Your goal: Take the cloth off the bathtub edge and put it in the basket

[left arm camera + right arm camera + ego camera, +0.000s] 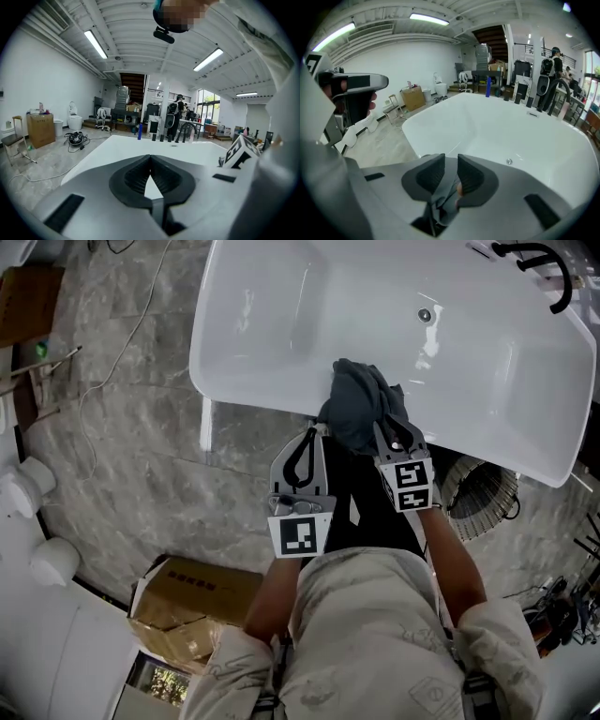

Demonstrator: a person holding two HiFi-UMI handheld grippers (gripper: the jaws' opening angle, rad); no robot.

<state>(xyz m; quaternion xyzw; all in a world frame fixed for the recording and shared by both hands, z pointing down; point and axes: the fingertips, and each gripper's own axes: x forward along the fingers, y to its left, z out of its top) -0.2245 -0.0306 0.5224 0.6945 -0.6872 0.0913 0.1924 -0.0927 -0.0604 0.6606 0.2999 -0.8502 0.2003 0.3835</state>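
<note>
A dark grey-blue cloth [361, 404] lies bunched over the near rim of the white bathtub [244, 390]. My right gripper [389, 423] reaches into the cloth's right side from above. In the right gripper view its jaws [451, 171] stand a little apart, open, with a fold of the cloth [447, 199] hanging between them down to their base. My left gripper [309, 432] is just below the rim at the cloth's left edge. It is shut with nothing between its pads [150, 161], and it looks level across the tub. A round wicker basket [478, 493] stands on the floor under the tub's right end.
A black tap [548, 268] rises at the tub's far right corner, and the drain [425, 314] shows inside. An open cardboard box [187, 601] sits on the floor at my left. White fixtures [28, 484] line the left side, and a cable [112, 362] runs over the stone floor.
</note>
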